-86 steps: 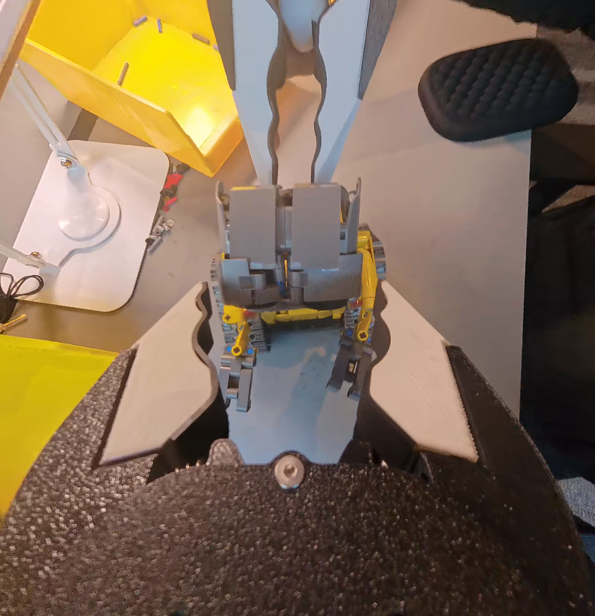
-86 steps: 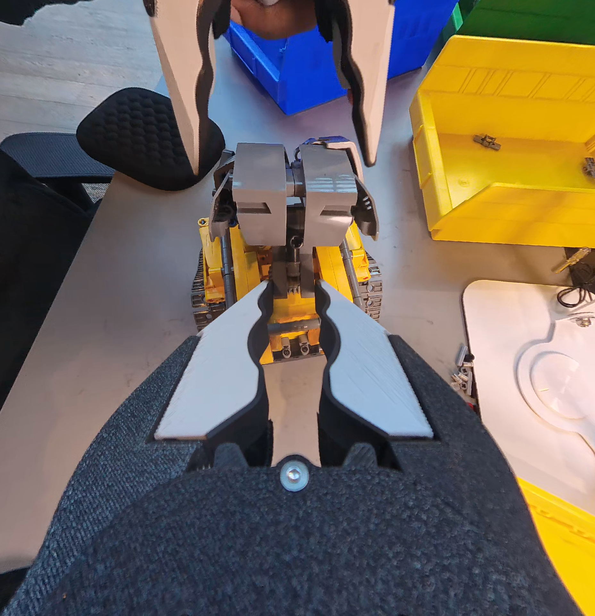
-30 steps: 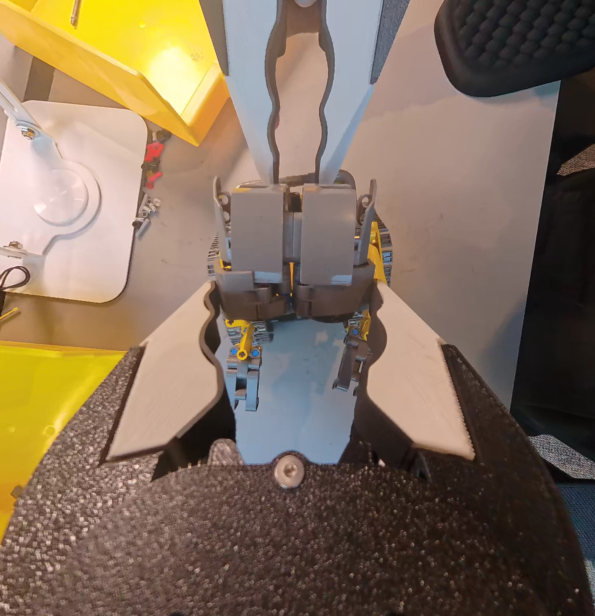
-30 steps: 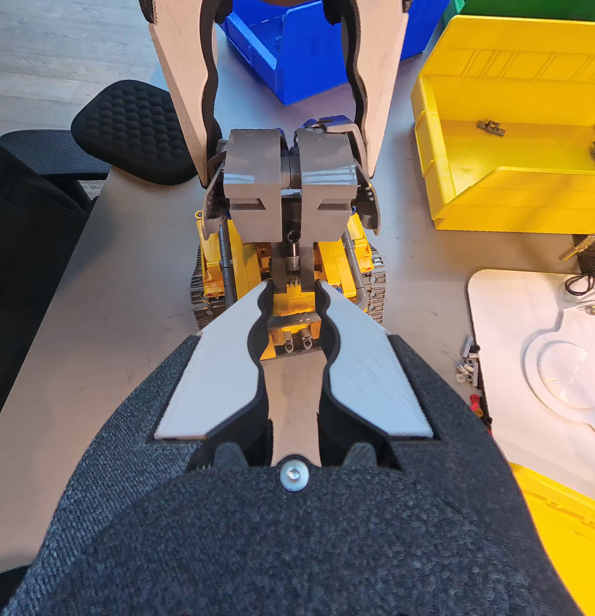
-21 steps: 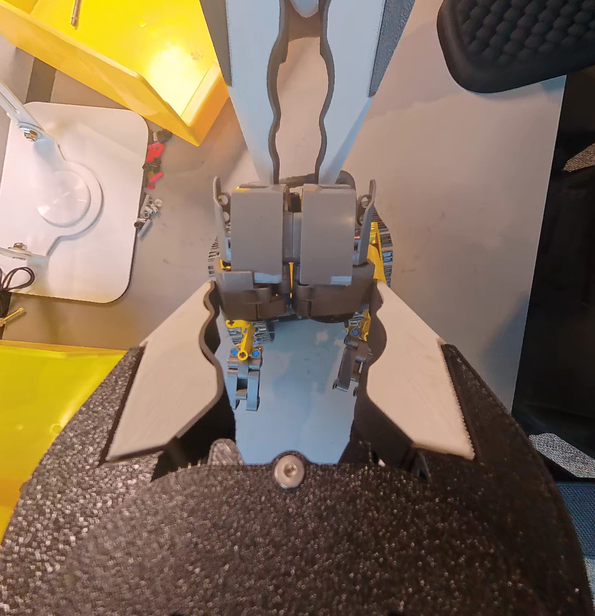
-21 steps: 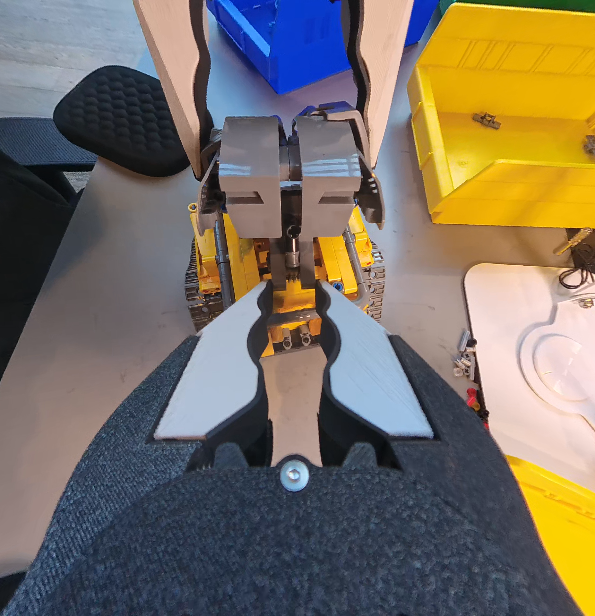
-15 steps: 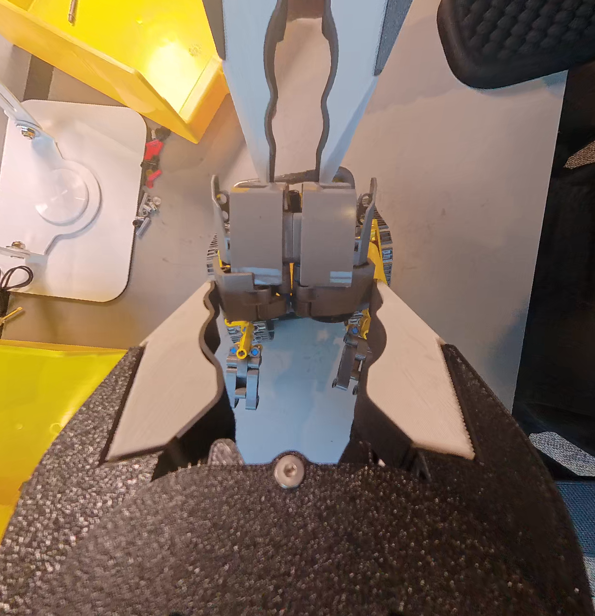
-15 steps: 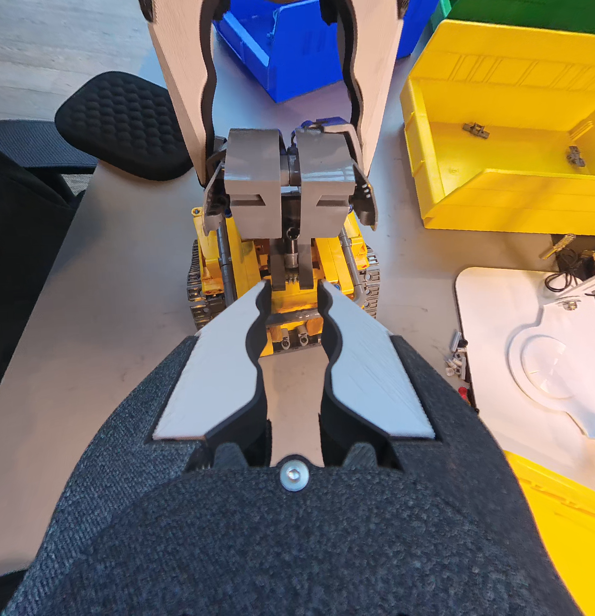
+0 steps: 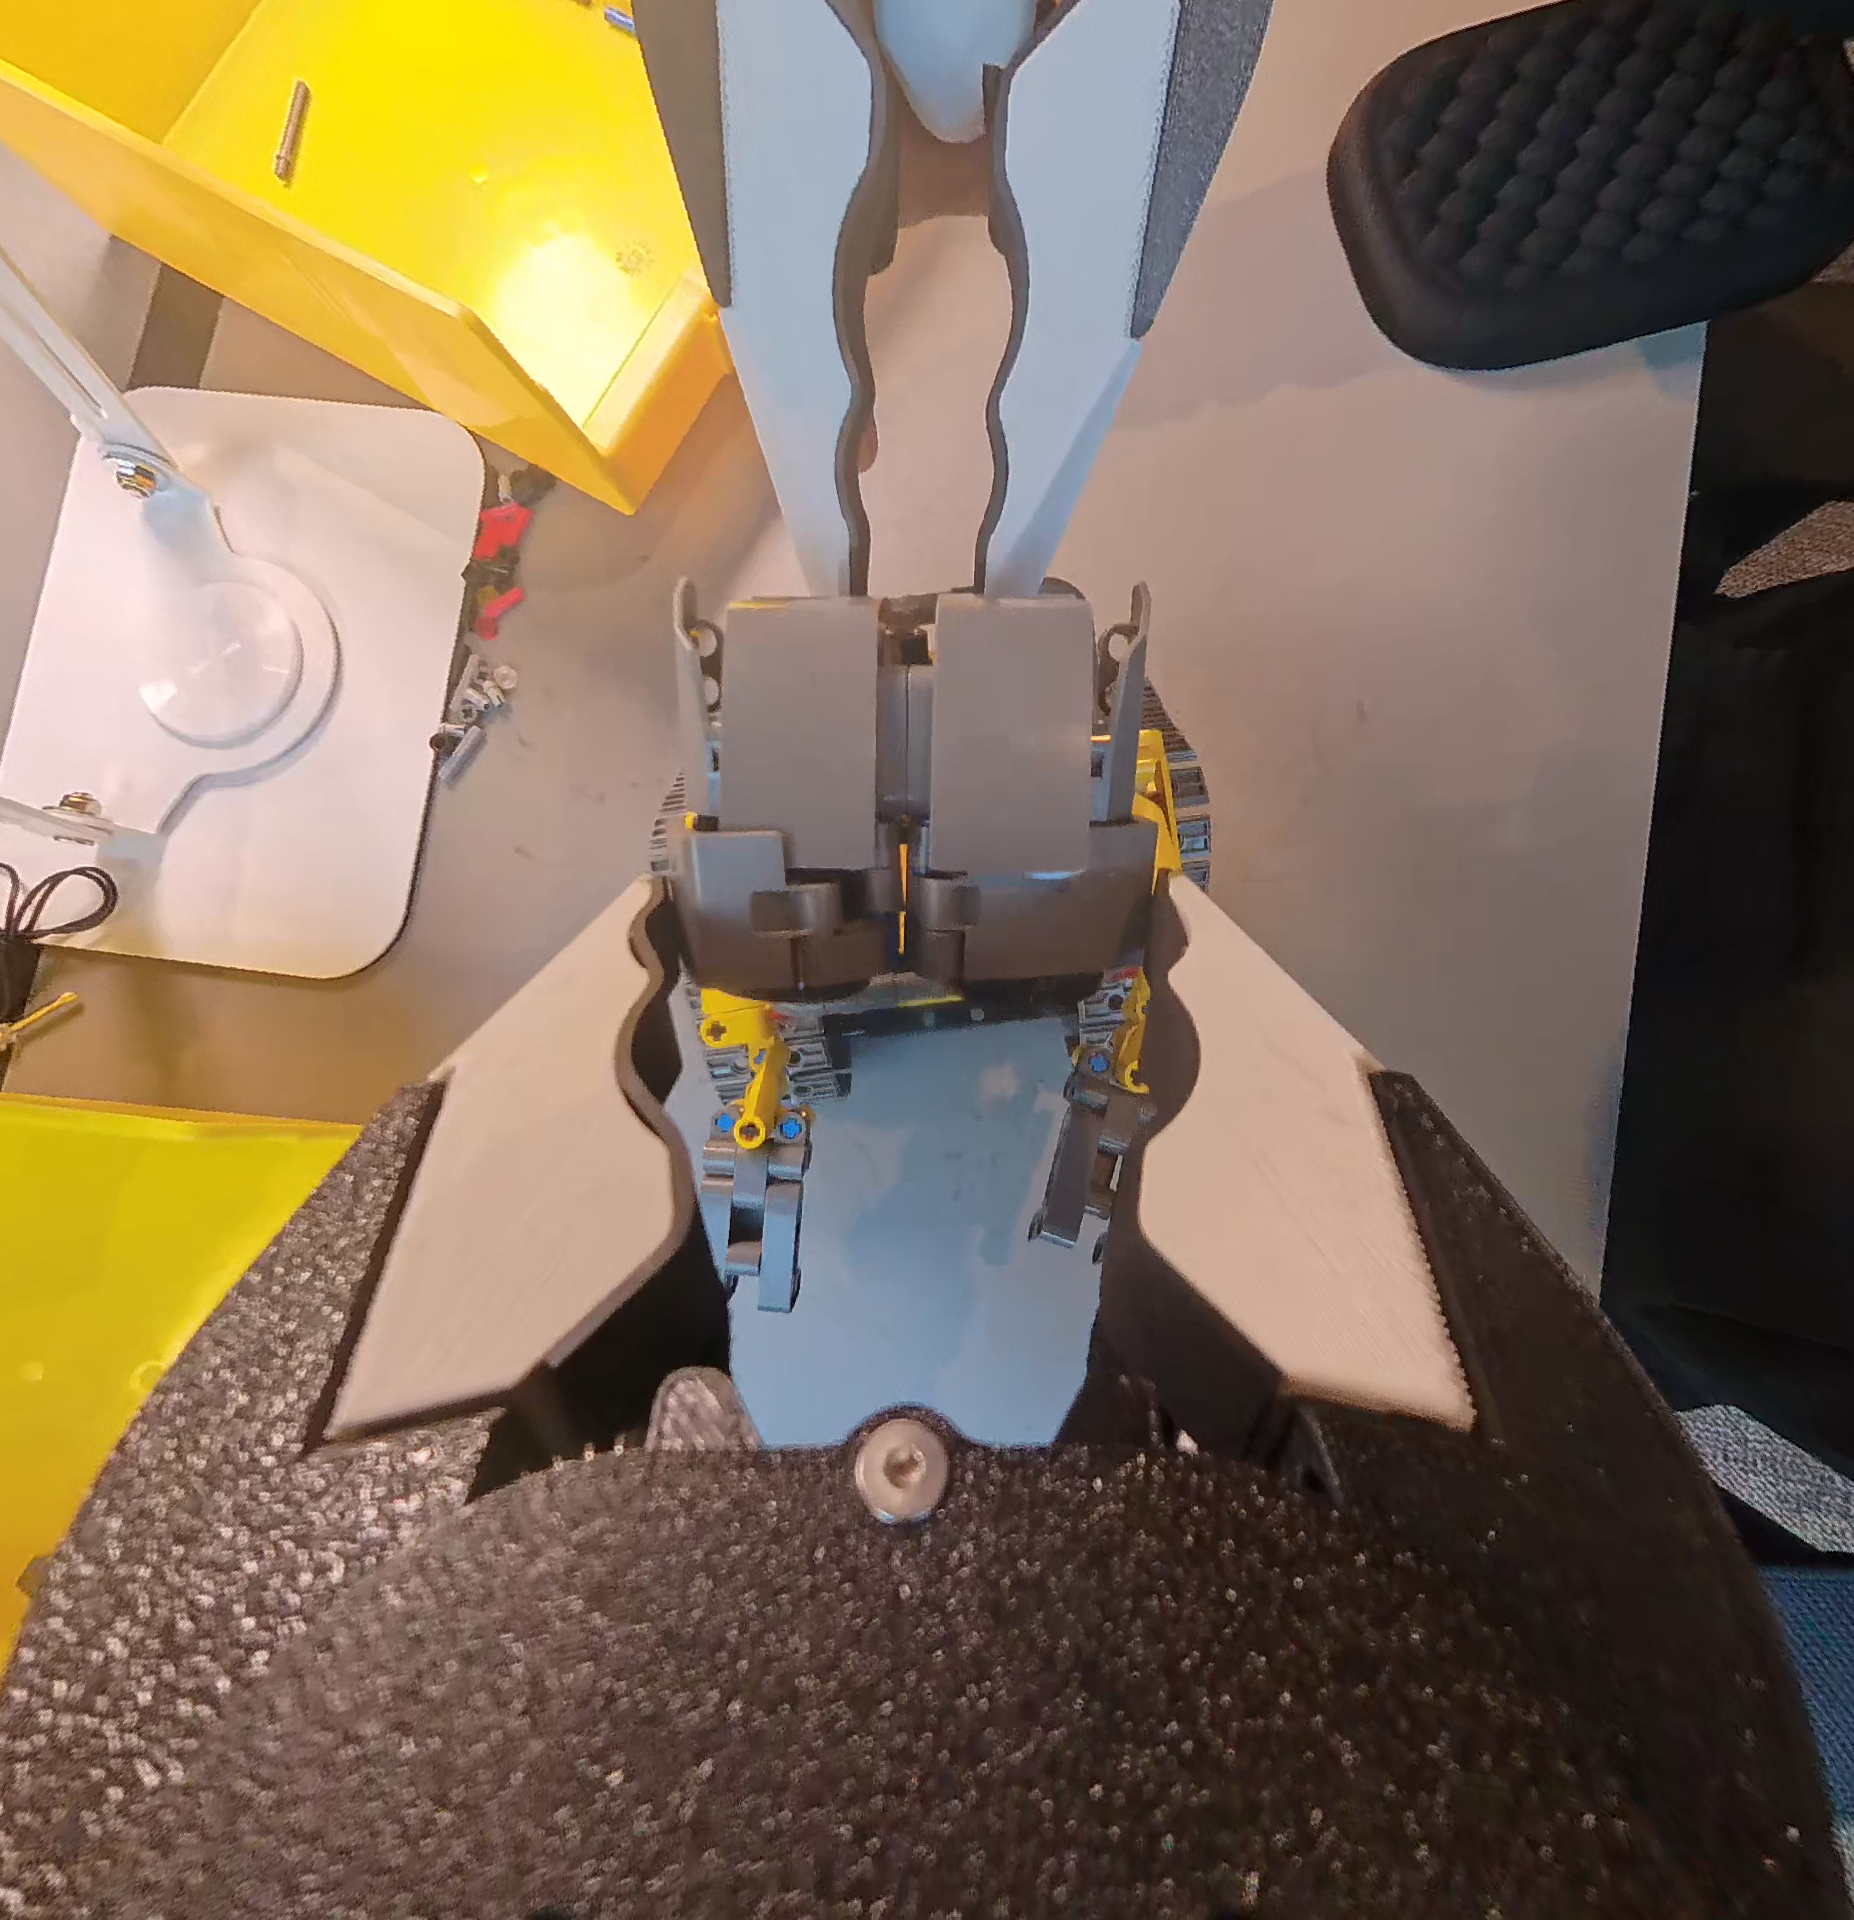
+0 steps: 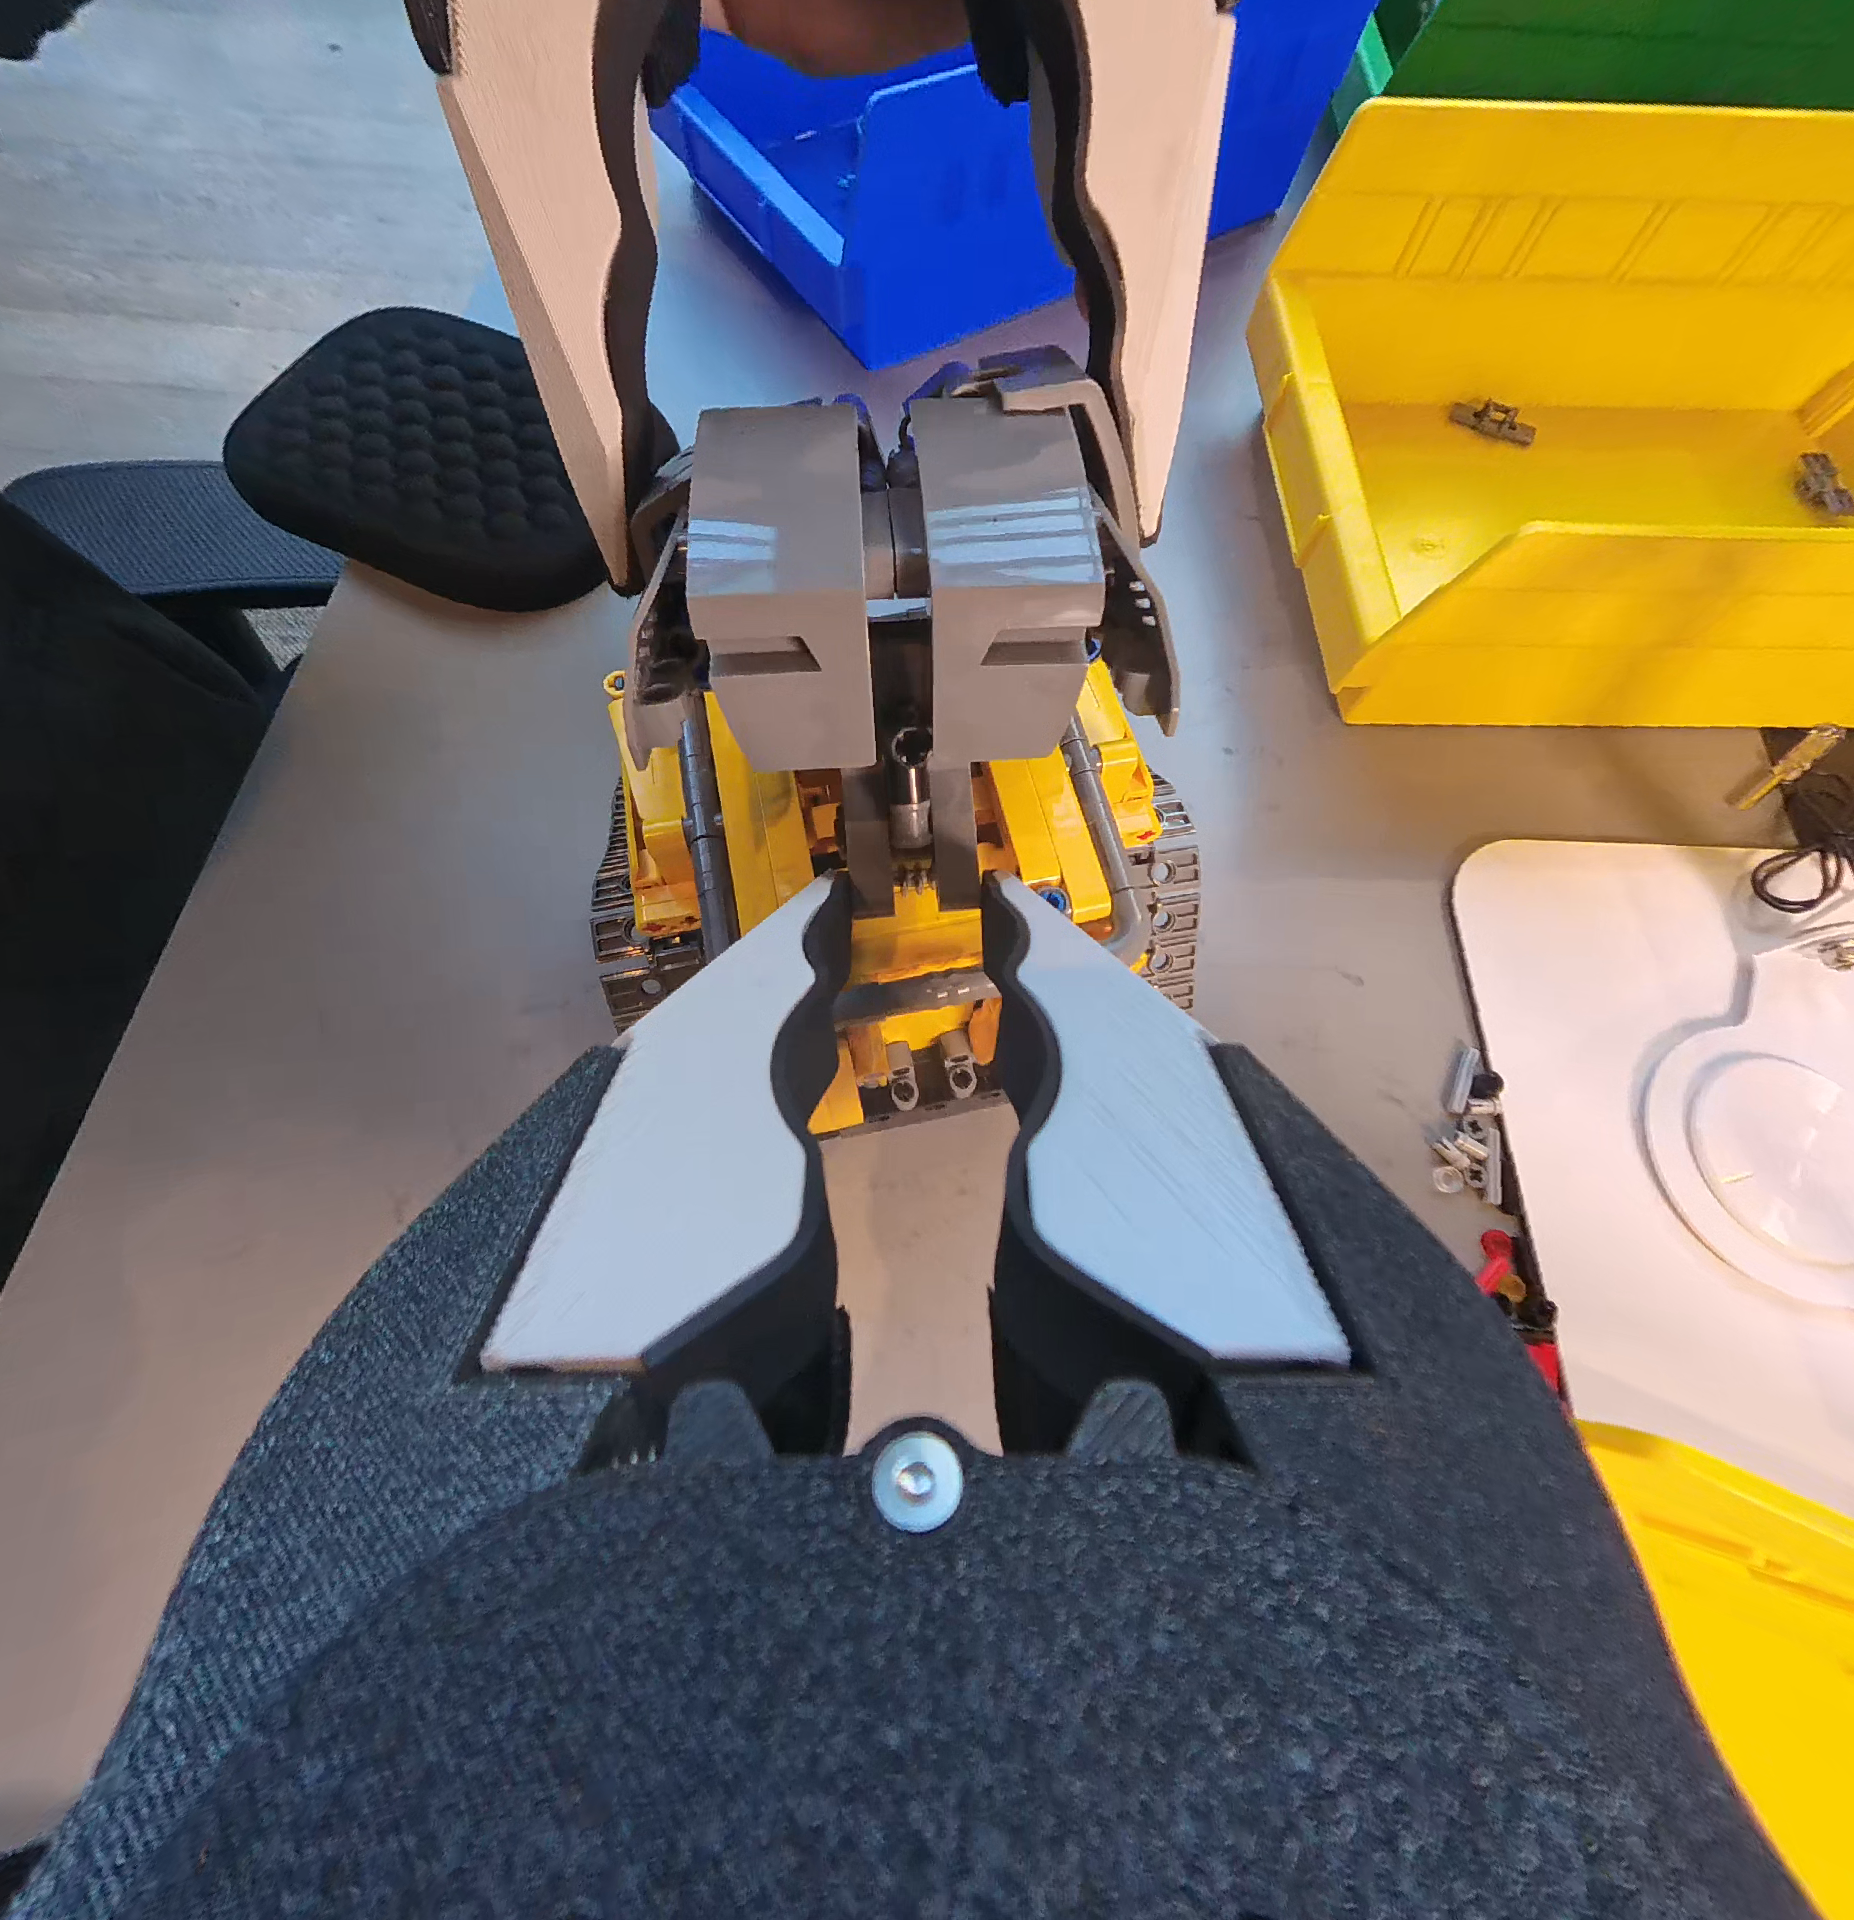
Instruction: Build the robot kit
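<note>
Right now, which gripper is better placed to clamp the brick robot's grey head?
Probably the left gripper: its wide-open fingers flank the grey head on both sides. The right gripper sits lower, its narrower fingers beside the neck, under the head.

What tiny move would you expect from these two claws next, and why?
Probably the left gripper closing a little onto the toy's grey head. Its fingers stand wide open on either side of the head, while the right gripper brackets the neck with its tips close beside it.

Grey table (image 10: 362, 935), black chair armrest (image 10: 403, 447), pale wood floor (image 10: 175, 208).
</note>
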Tool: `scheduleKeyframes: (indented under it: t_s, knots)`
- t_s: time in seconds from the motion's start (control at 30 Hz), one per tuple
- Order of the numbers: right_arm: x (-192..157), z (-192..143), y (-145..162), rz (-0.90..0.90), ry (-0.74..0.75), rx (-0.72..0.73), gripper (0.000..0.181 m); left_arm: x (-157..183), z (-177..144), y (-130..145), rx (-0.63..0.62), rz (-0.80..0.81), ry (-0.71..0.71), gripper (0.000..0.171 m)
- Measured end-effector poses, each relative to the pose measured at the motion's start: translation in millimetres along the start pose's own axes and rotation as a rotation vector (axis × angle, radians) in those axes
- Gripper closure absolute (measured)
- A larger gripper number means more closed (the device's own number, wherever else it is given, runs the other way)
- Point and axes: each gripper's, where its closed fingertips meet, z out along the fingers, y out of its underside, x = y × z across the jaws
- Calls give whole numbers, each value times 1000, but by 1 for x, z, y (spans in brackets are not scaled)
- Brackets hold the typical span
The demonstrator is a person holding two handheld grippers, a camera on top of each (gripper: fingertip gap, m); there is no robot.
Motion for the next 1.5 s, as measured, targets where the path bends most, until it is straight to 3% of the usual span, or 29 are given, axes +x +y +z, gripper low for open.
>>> scheduleKeyframes:
  t_s: [0.63, 1.23, 1.5]
  knots:
    - [-1, 4, 2, 28, -28, 80, 157, -1, 0, -10, 185, -42, -11, 81]
    - [1, -2, 3, 20, -57, 198, 151, -1, 3, -3, 233, -74, -6, 81]
    - [7, -20, 3, 14, -12, 212, 147, -1, 4, 2, 281, -91, -11, 81]
